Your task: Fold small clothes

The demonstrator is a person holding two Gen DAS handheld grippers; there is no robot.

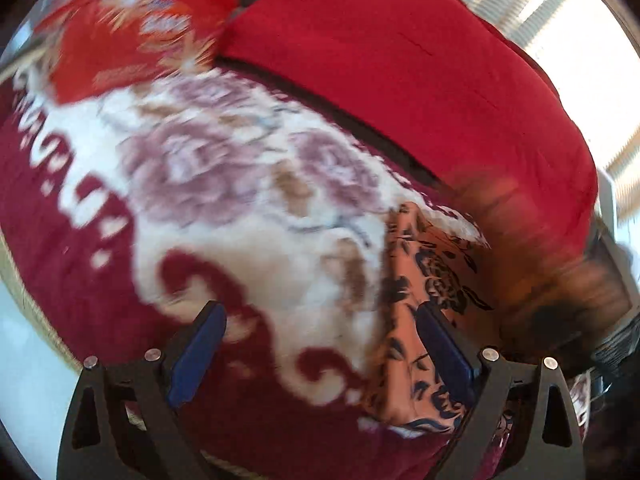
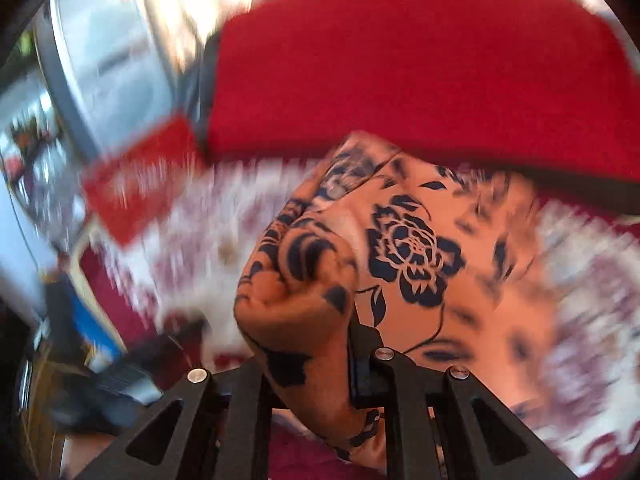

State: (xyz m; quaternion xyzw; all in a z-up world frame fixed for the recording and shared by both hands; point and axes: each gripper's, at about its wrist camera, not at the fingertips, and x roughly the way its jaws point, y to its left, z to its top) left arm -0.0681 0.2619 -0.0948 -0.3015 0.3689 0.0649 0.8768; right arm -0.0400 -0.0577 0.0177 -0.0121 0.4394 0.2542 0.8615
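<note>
Right tool (image 2: 320, 364) clenched on a bunched fold of the peach floral garment (image 2: 420, 248); left tool (image 1: 320, 344) released, jaws wide above the patterned blanket (image 1: 224, 184).

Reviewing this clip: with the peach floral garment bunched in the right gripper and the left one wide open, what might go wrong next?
1. The right gripper pinches a thick wad of the peach floral garment, so several layers may lift together and spoil the fold.
2. The left gripper is open with the cloth only beside one finger; closing now may miss the edge.
3. Both views are blurred, so aiming looks unreliable, and the fleece blanket could be snagged instead.
</note>
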